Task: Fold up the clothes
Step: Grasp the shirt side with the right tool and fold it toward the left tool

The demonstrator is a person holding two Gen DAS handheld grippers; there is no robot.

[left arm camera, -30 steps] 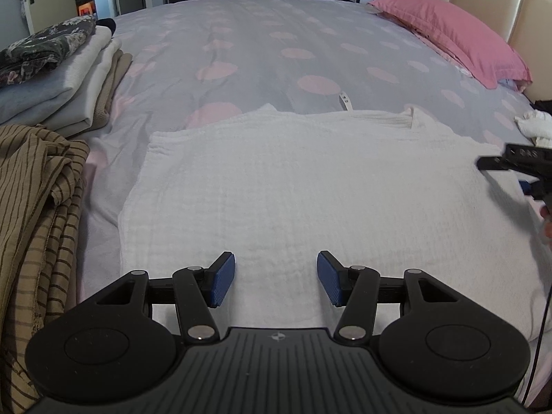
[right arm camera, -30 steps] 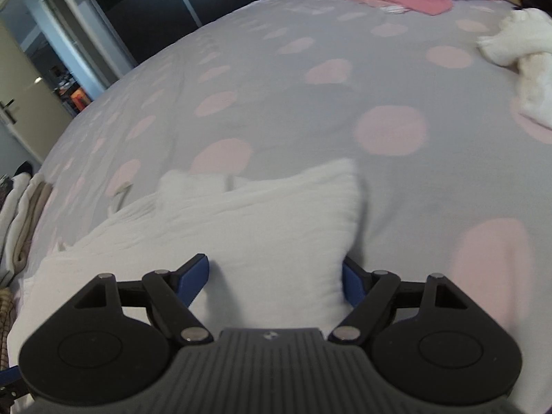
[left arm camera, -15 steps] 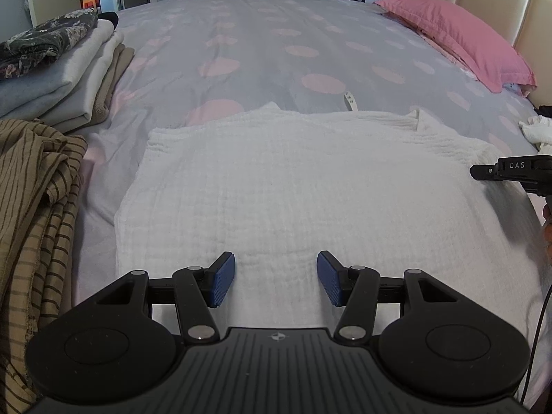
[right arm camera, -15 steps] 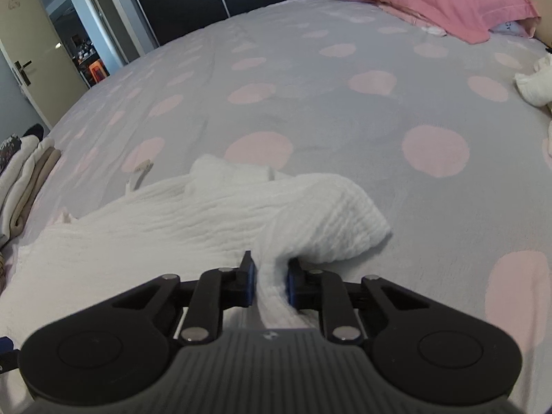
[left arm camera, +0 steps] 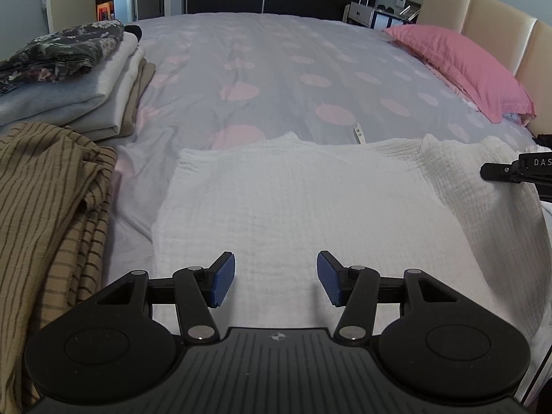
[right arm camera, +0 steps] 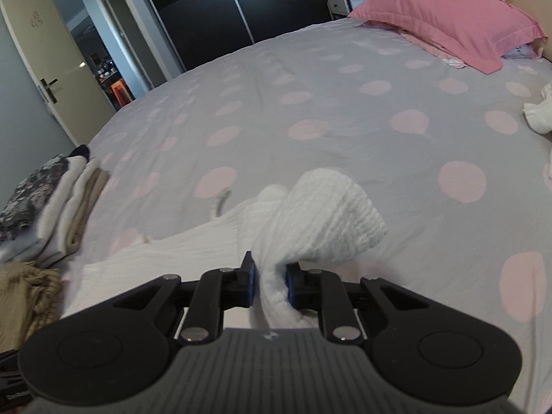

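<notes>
A white textured garment lies spread on the bed. My left gripper hovers open over its near edge, with only flat cloth below its blue pads. In the right wrist view my right gripper is shut on the garment's sleeve, which rises bunched off the bed and droops to the right. The right gripper also shows at the right edge of the left wrist view, with the garment's right side lifted toward it.
A stack of folded clothes sits at the far left, with a brown striped garment heaped in front of it. A pink pillow lies by the headboard. A small white cloth lies at the right.
My right gripper closed on the white sleeve and lifted it off the bed, pulling that side of the garment up. The left gripper stayed open and rose slightly.
</notes>
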